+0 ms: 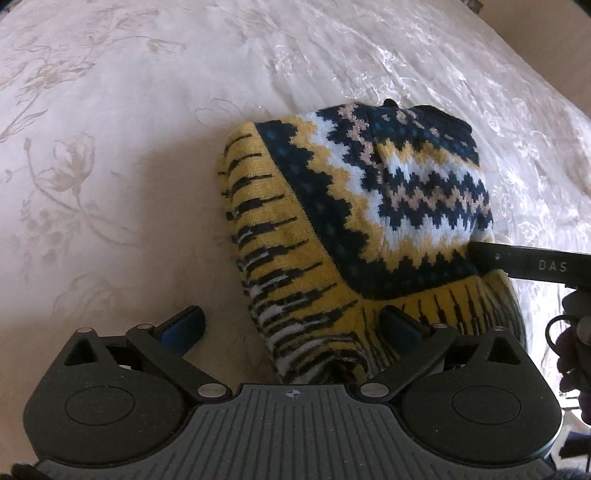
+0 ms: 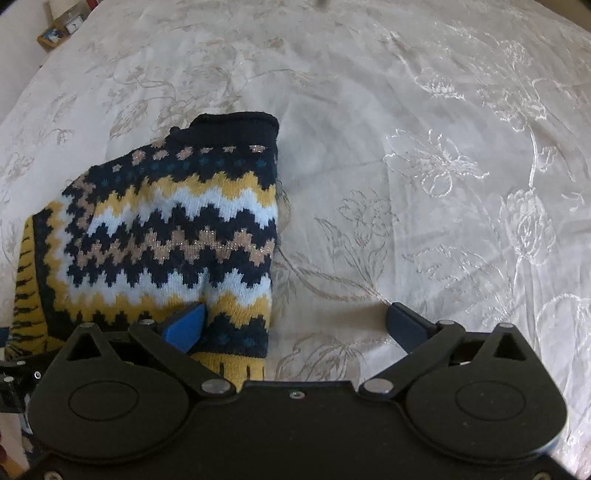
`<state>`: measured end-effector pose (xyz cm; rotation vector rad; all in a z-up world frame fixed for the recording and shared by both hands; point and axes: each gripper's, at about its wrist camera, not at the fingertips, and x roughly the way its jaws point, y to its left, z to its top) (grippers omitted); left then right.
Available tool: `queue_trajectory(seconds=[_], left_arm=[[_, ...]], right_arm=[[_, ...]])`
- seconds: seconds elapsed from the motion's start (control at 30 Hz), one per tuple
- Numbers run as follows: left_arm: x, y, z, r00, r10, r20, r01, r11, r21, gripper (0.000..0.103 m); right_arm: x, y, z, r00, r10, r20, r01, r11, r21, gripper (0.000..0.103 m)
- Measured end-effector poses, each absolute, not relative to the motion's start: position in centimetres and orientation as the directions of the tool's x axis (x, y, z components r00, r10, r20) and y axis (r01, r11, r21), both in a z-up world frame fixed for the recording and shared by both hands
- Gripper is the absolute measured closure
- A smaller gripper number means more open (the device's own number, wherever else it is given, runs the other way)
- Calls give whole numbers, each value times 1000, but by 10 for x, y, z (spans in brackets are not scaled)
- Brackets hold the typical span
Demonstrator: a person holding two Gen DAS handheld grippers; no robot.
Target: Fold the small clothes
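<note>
A small knitted sweater (image 1: 354,206) with navy, yellow, white and tan zigzags lies folded into a compact bundle on the bed; it also shows in the right wrist view (image 2: 173,236). My left gripper (image 1: 291,325) is open, its fingers straddling the bundle's near yellow-striped edge, one on the bedspread, one over the knit. My right gripper (image 2: 295,325) is open, its left finger (image 2: 186,325) over the sweater's near right corner, its right finger over bare bedspread. The right gripper's black body (image 1: 532,264) shows at the sweater's right edge in the left wrist view.
A white floral-embroidered bedspread (image 2: 443,166) covers the whole surface. A small shelf with boxes (image 2: 59,29) stands beyond the bed's far left corner. The bed's far right edge (image 1: 546,55) meets a beige floor or wall.
</note>
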<state>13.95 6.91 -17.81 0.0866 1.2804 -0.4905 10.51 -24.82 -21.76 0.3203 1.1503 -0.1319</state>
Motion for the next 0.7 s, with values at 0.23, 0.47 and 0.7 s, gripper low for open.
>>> queue_trajectory(seconds=[0.23,0.47,0.7], left_arm=[[138,73,-165,207,-319,-925,429,879,-207,1],[124,81,-140,289,-323,-901,429,885,-180,1],[93,78,-103,444,-318,-838,429,896,-113,2]], right_arm=[[86,-247,-198,473,44,-880,264,946,189,0],[59,-237,-174,530,1,-848,253,954,159,0],[28,-235,-151,611,20,-792,223,955,196,0]])
